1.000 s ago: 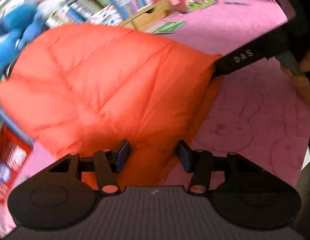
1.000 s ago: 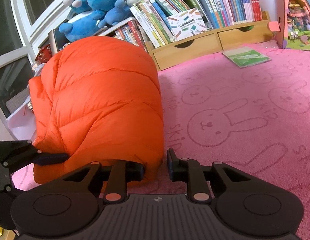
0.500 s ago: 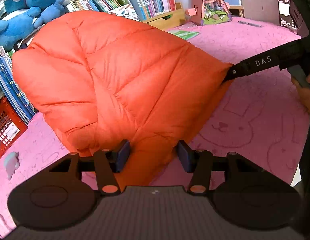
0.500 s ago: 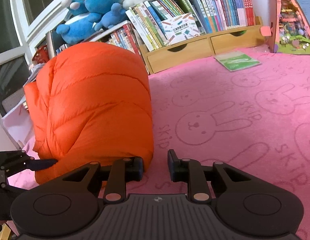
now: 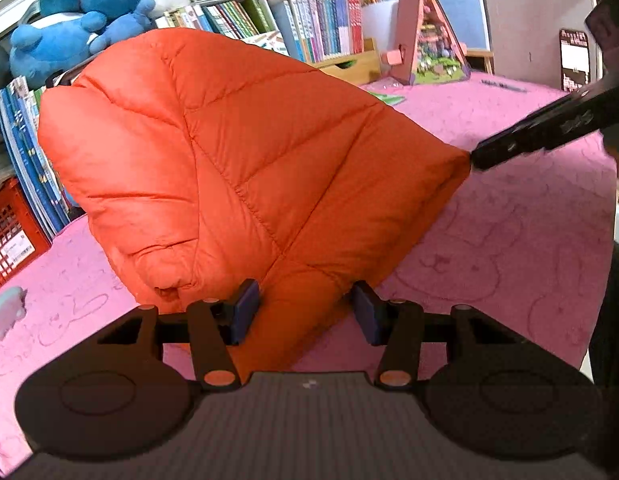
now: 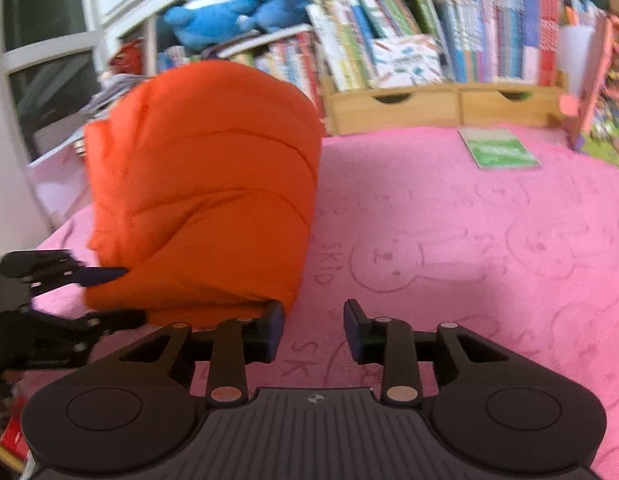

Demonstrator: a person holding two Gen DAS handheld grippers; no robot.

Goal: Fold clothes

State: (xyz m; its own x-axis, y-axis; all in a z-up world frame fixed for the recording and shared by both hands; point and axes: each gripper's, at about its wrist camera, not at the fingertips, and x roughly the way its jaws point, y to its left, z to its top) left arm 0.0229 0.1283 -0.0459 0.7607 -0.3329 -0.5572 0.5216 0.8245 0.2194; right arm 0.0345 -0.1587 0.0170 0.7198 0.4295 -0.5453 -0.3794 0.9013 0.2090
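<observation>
Puffy jacket [image 5: 237, 168] ready to spring open
My left gripper [image 5: 305, 312] gapes around its hem; right gripper [image 6: 314, 330] gapes empty beside it, so loft could undo the fold.

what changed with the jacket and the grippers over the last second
The left gripper swung right: its view turned from the plush toys toward the bookshelf, and the jacket bulges taller in front of it. In the right view the jacket edged slightly right. Nothing was grasped or let go. Both grippers stayed open, the left with jacket cloth between its fingers, the right gripper at the jacket's corner. The jacket stayed on the pink mat.
</observation>
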